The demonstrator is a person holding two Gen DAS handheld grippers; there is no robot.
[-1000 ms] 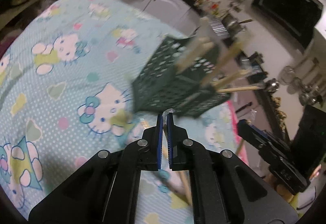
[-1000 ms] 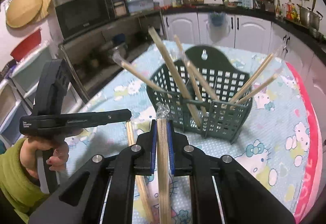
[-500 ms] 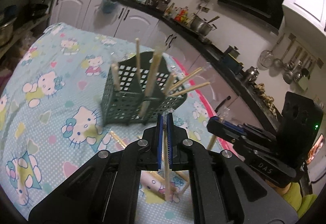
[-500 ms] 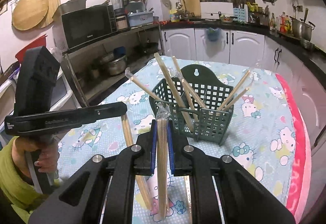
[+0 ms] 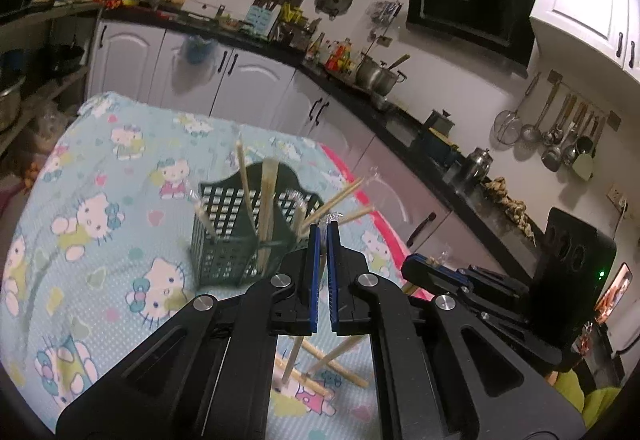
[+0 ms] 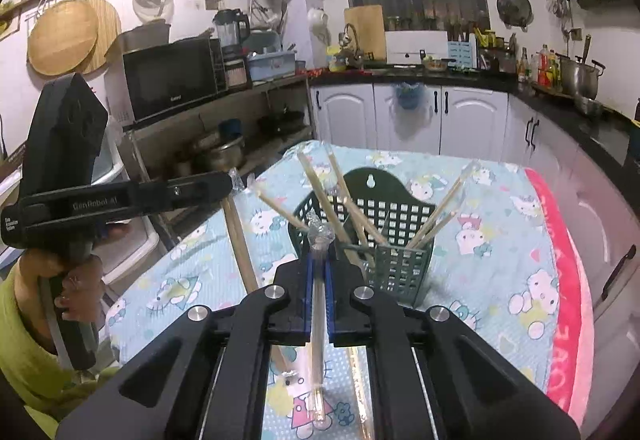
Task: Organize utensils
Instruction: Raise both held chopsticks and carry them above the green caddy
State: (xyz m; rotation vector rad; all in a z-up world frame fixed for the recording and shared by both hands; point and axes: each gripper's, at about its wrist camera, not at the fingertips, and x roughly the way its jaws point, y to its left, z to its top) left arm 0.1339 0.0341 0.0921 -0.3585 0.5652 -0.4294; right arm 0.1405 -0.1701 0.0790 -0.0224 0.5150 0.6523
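Right wrist view: the right gripper (image 6: 319,264) has its blue-padded jaws pinched on a pair of pale wooden chopsticks in a clear plastic sleeve (image 6: 318,324), having just tightened on them; the crinkled sleeve top pokes above the pads and the sticks hang down below them over the table. Just beyond stands a dark green perforated plastic utensil basket (image 6: 400,260) with several more wrapped chopsticks leaning out in different directions. At the left, a person's hand (image 6: 76,280) holds the left gripper (image 6: 236,180), which clamps another wrapped chopstick pair (image 6: 240,240) slanting down towards the cloth.

From the left wrist view, the left gripper (image 5: 322,236) has its jaws nearly together on that thin wrapped pair, the plastic tip showing above the pads. The basket (image 5: 224,252) sits just beyond on the light blue cartoon-cat tablecloth (image 5: 100,240). Loose chopsticks (image 5: 320,364) lie crossed on the near cloth, and the right gripper (image 5: 424,268) is close on the right.
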